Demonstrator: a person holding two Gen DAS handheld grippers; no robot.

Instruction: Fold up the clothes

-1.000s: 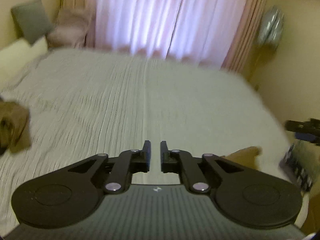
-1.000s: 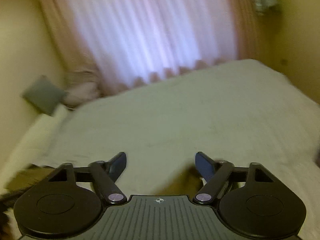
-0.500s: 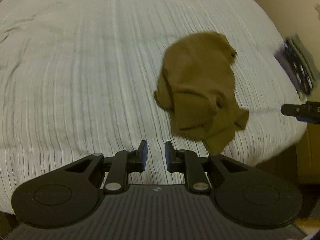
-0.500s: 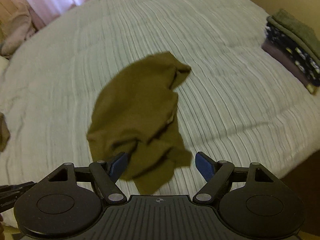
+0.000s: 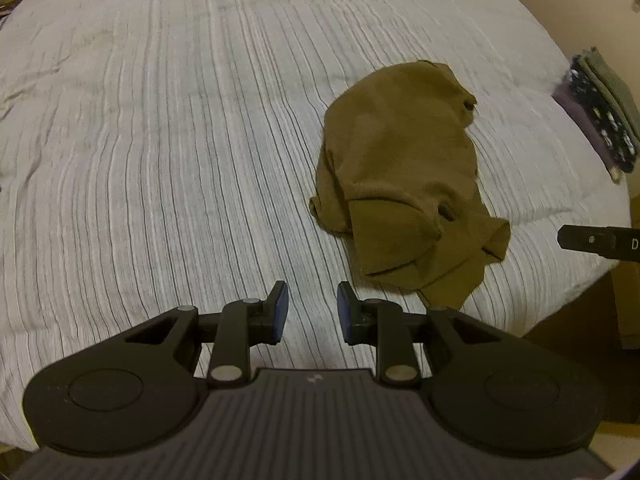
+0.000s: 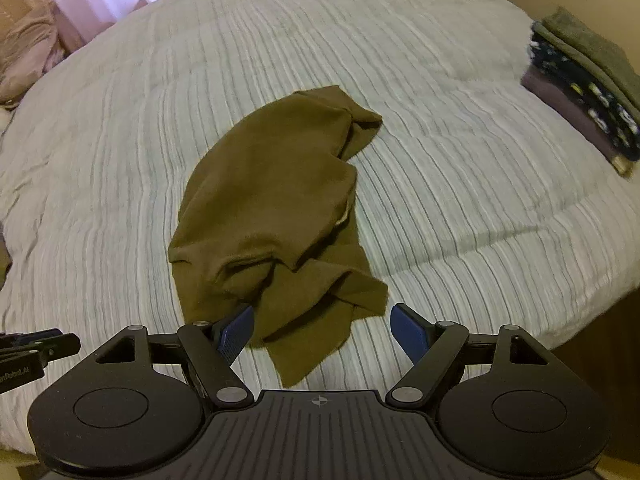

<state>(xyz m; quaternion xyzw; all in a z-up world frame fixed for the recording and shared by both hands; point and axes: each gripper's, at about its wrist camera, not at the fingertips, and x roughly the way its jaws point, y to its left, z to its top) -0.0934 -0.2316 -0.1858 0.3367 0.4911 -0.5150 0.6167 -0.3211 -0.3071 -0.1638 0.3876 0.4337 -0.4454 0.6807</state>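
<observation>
Left tongs (image 5: 308,312) just opening, empty; right tongs (image 6: 322,330) wide, empty over olive garment (image 6: 276,208). Partial print "nRobot.AI" (image 6: 14,376).

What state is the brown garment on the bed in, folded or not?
Not folded: the brown garment lies crumpled on the bed, edges bunched and overlapping unevenly.
</observation>
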